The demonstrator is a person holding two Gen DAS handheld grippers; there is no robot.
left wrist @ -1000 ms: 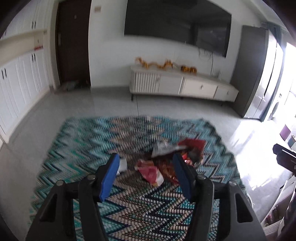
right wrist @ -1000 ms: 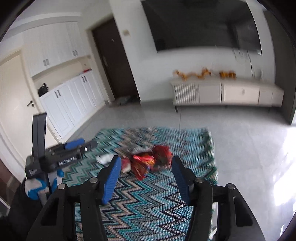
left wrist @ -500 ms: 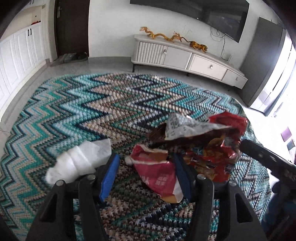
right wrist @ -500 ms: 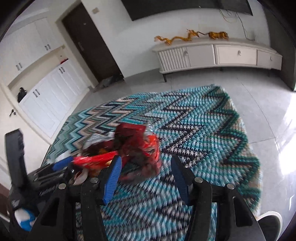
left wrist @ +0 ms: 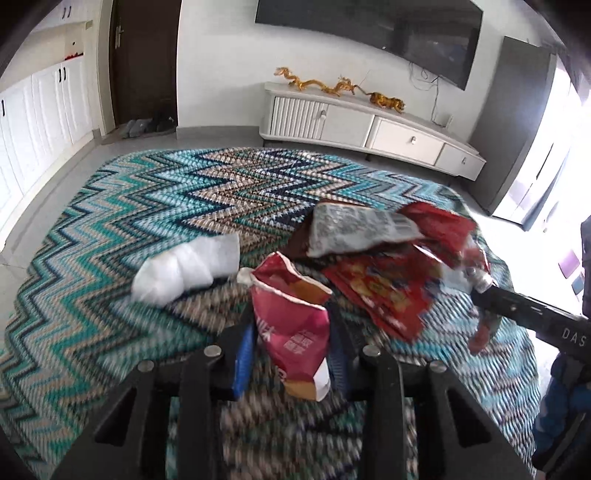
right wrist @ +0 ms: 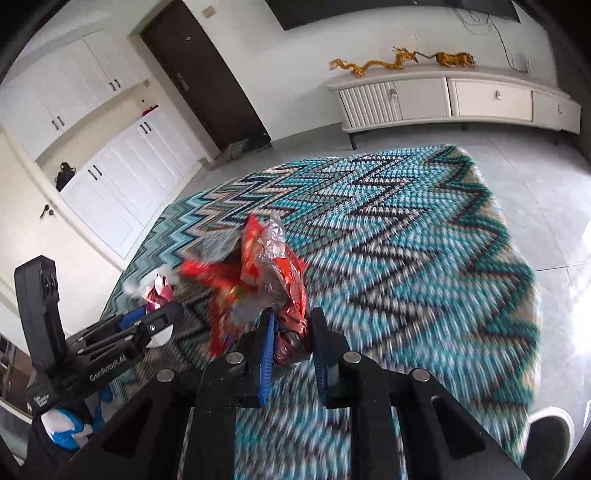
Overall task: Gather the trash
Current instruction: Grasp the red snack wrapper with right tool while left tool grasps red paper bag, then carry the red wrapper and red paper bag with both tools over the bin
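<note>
My left gripper [left wrist: 291, 339] is shut on a dark red snack bag [left wrist: 291, 325] whose torn top stands up. My right gripper [right wrist: 291, 332] is shut on a bunch of red and orange foil wrappers [right wrist: 273, 273]; the same bunch [left wrist: 391, 291] shows in the left wrist view with a grey printed wrapper [left wrist: 354, 229] on top. A crumpled white plastic bag [left wrist: 188, 266] lies on the zigzag rug [left wrist: 110, 229] to the left of the red bag. My right gripper also shows in the left wrist view [left wrist: 480, 291]. My left gripper shows in the right wrist view [right wrist: 155, 314].
A white TV cabinet [left wrist: 369, 129] with gold dragon figures [left wrist: 317, 83] stands at the far wall under a dark TV [left wrist: 369, 33]. White cupboards [left wrist: 40, 110] line the left wall beside a dark door [left wrist: 147, 62]. A shoe [right wrist: 546, 435] is at the rug's right edge.
Both grippers have come down to the trash pile and closed: the left on the dark red snack bag, the right on the red foil wrappers.
</note>
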